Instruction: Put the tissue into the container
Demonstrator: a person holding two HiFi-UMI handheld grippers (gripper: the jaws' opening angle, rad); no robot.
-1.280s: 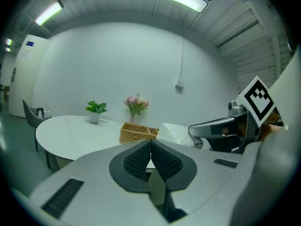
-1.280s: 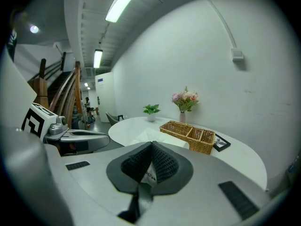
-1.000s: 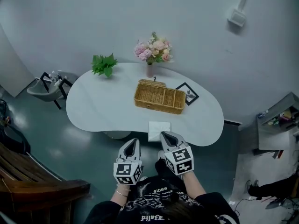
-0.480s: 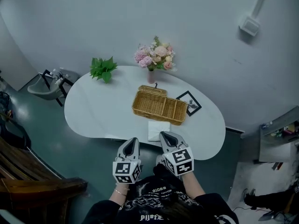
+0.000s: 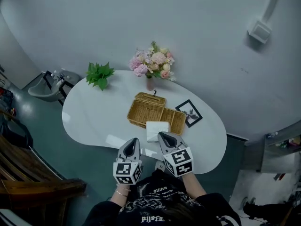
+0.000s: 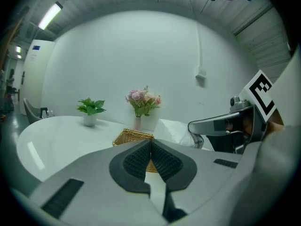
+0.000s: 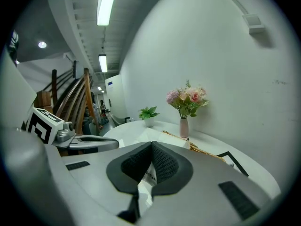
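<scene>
A woven wicker basket (image 5: 146, 108) stands in the middle of the white table (image 5: 94, 112). My right gripper (image 5: 162, 134) is shut on the near edge of a white tissue pack (image 5: 156, 130), which hangs at the basket's near rim. In the right gripper view the pack (image 7: 149, 175) shows pinched between the dark pads, with the basket's rim (image 7: 203, 150) just beyond. My left gripper (image 5: 133, 141) hovers beside it at the left, shut with nothing in it; its pads meet at the tip (image 6: 150, 141). The left gripper view also shows the basket (image 6: 131, 136) ahead.
A vase of pink flowers (image 5: 150, 67) stands behind the basket, a small potted plant (image 5: 99, 74) at the table's far left, a black picture frame (image 5: 189, 113) right of the basket. A wooden chair (image 5: 37, 185) stands on the floor at the lower left.
Both grippers have moved forward over the table. The tissue pack went with the right gripper from the table's near edge to the basket's near rim.
</scene>
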